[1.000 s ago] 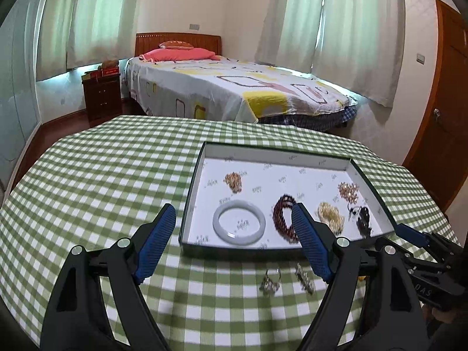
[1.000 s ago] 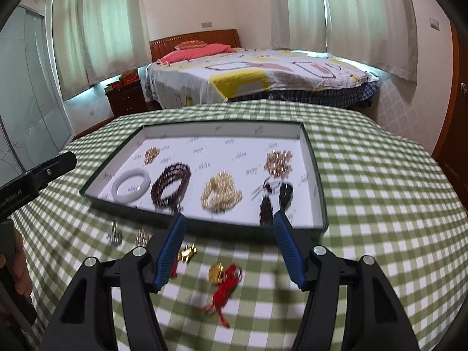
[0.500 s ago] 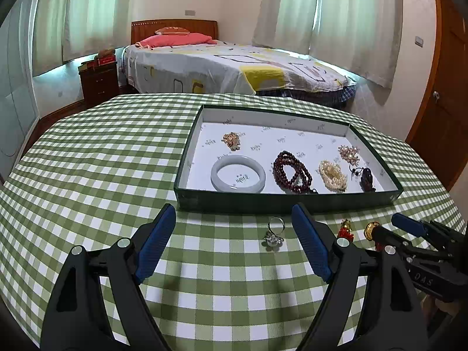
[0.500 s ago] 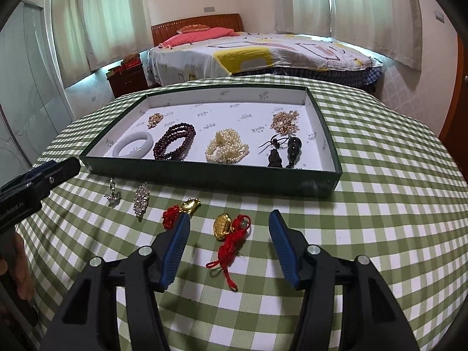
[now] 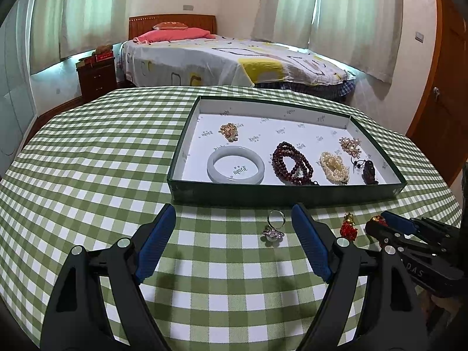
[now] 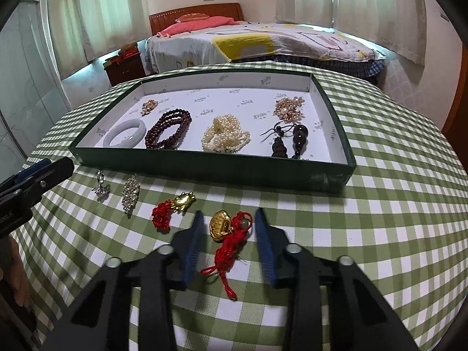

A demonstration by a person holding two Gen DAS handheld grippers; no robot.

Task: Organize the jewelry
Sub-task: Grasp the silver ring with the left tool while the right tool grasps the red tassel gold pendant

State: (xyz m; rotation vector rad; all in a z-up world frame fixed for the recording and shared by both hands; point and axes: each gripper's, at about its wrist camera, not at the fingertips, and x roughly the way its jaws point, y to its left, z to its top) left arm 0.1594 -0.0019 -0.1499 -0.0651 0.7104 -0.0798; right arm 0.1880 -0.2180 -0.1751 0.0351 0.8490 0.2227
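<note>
A green tray point(image 6: 204, 168) with a white lining holds a jade bangle point(image 6: 125, 133), dark red beads point(image 6: 171, 127), pearls point(image 6: 225, 136), brooches and a dark pendant. In front of it on the cloth lie a silver ring point(image 6: 101, 185), a crystal piece point(image 6: 130, 193), a gold charm with red tassel point(image 6: 172, 206) and a gold pendant on red cord point(image 6: 225, 234). My right gripper point(image 6: 229, 223) is open, its jaws on either side of that gold pendant. My left gripper point(image 5: 234, 219) is open and empty, just left of the silver ring point(image 5: 275, 226).
The table has a green checked cloth point(image 5: 87, 175). A bed point(image 5: 234, 61) and a nightstand point(image 5: 96, 76) stand behind it, a wooden door point(image 5: 444, 102) at the right. The right gripper shows in the left wrist view point(image 5: 389, 225).
Both grippers have pulled back from the tray toward me and lowered. The right gripper's jaws have narrowed around the gold pendant on red cord.
</note>
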